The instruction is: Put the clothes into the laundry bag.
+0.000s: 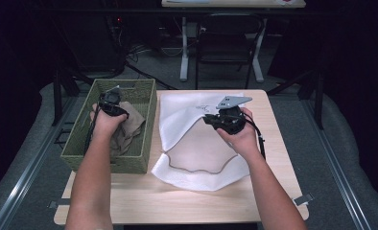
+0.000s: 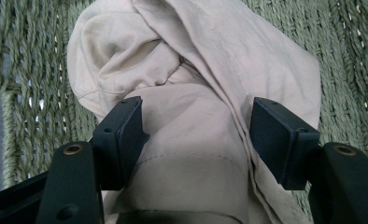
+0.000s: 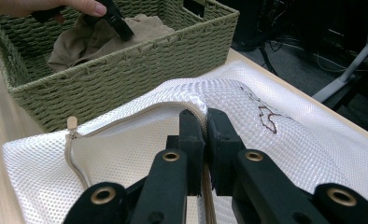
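High view | left tool (image 1: pixel 111 106) jaws apart over cloth (image 1: pixel 129 125) in basket (image 1: pixel 146 120) | right tool (image 1: pixel 215 120) clamped on mesh bag (image 1: pixel 177 115) rim.

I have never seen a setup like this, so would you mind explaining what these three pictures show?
A person works at a wooden table with a hand-held two-jaw gripper in each hand. One picture comes from a fixed camera above; the other two come from cameras riding on the grippers, looking along their black jaws. On the table stand a green woven basket and a white mesh laundry bag with its zipper open. The left gripper is in the basket, jaws apart on either side of a beige cloth, not pressing it. The right gripper is shut on the bag's zippered edge, lifting it open.
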